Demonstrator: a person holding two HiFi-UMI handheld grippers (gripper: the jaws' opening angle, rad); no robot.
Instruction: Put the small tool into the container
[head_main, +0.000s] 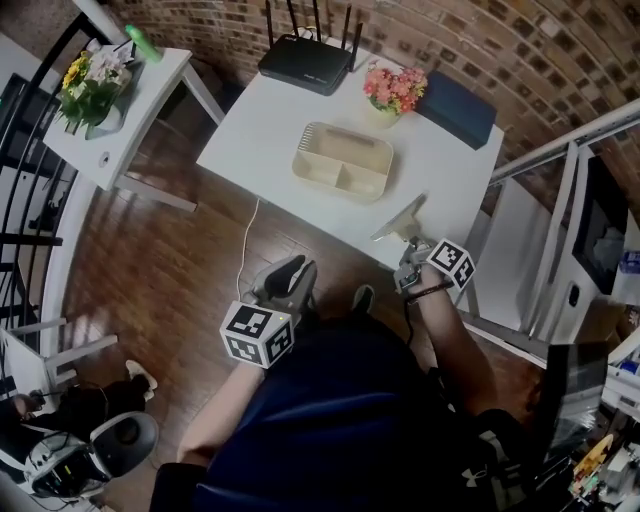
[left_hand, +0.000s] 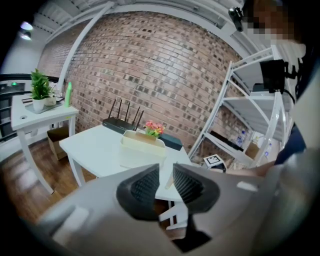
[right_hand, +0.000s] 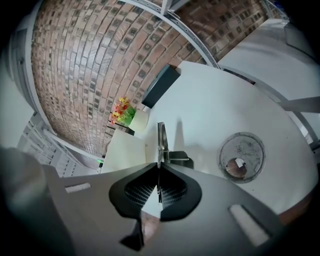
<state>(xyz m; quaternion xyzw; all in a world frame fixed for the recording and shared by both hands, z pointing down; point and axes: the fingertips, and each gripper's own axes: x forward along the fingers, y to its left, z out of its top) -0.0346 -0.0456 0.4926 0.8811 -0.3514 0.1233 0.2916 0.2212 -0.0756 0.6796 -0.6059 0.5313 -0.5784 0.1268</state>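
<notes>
A cream, empty divided container (head_main: 340, 185) stands mid-table on the white table (head_main: 260, 130). My right gripper (head_main: 407, 250) hovers at the table's near right corner, shut on a small flat metal tool (head_main: 400, 220) whose blade points toward the container. In the right gripper view the blade (right_hand: 161, 142) sticks out edge-on from the closed jaws (right_hand: 158, 167), with the container (right_hand: 122, 147) ahead to the left. My left gripper (head_main: 288, 275) hangs low over the person's lap, off the table; its jaws (left_hand: 166, 167) stand slightly apart with nothing between them, facing the container (left_hand: 142, 142).
A black router (head_main: 305, 62), a pot of pink flowers (head_main: 393, 90) and a dark blue book (head_main: 458, 108) line the table's far edge. A round cable hole (right_hand: 241, 157) lies near the right gripper. A side table (head_main: 130, 120) stands left, a white rack (head_main: 560, 200) right.
</notes>
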